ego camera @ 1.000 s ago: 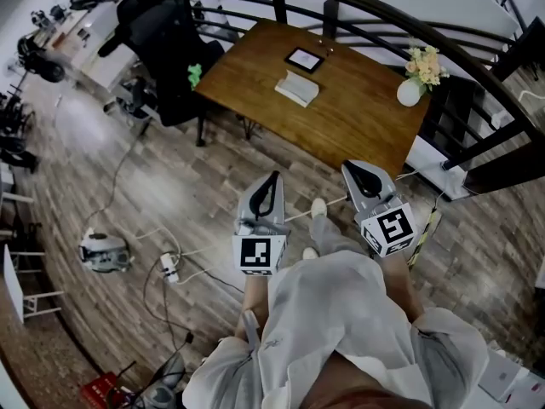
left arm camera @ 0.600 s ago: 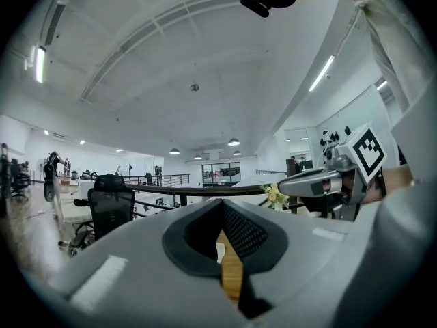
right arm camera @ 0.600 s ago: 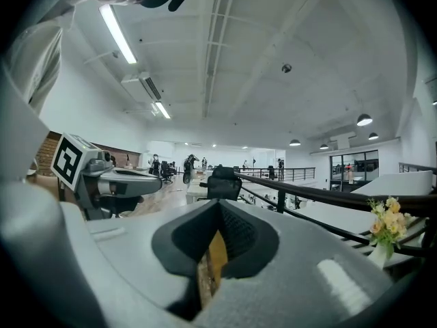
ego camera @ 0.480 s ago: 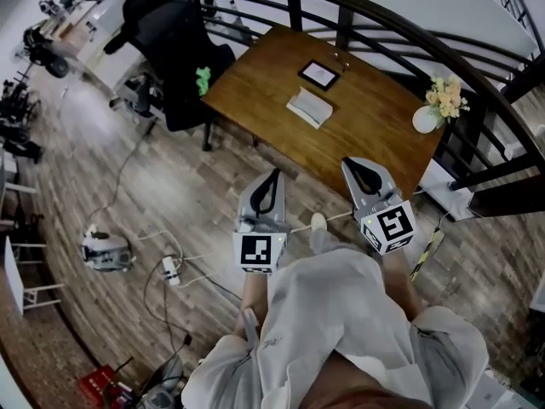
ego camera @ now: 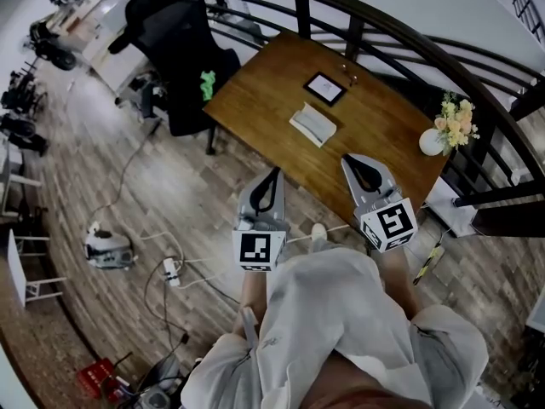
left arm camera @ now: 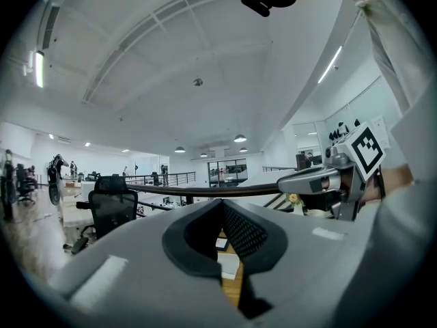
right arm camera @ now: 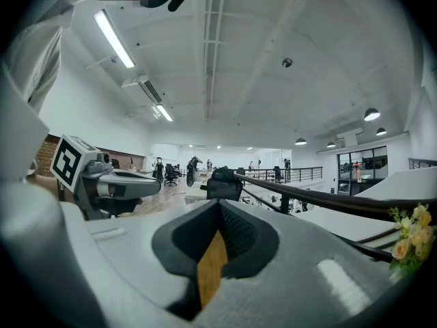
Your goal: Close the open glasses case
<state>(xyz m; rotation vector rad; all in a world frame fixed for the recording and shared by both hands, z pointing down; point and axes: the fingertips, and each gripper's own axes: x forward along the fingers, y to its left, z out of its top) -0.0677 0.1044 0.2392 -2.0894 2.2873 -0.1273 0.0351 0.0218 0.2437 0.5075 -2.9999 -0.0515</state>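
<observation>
The wooden table (ego camera: 255, 83) fills the far middle of the scene, set at a slant to me, with its near edge running from far left to near right. A black office chair (ego camera: 183, 32) stands at its left end. I am standing back from the table and have not reached over it yet.

I hold my left gripper (ego camera: 274, 175) and right gripper (ego camera: 352, 161) up side by side in front of my chest, both aimed at the table. Each has its jaws pressed together at the tips with nothing between them. Only bare wood shows through the gap behind the pads.

The open glasses case (ego camera: 312, 124) lies pale and flat near the middle of the table. It is farther away than both grippers and sits about midway between their lines, so either could reach it. I judge the right one slightly nearer. Its long axis runs from far left to near right, roughly along the table's near edge, so it lies across my reach rather than pointing at me. Its two halves lie spread side by side, but I cannot tell which half is the lid.

Beyond the case is a small dark frame (ego camera: 325, 88). A vase of flowers (ego camera: 432, 141) stands well off to the right.
</observation>
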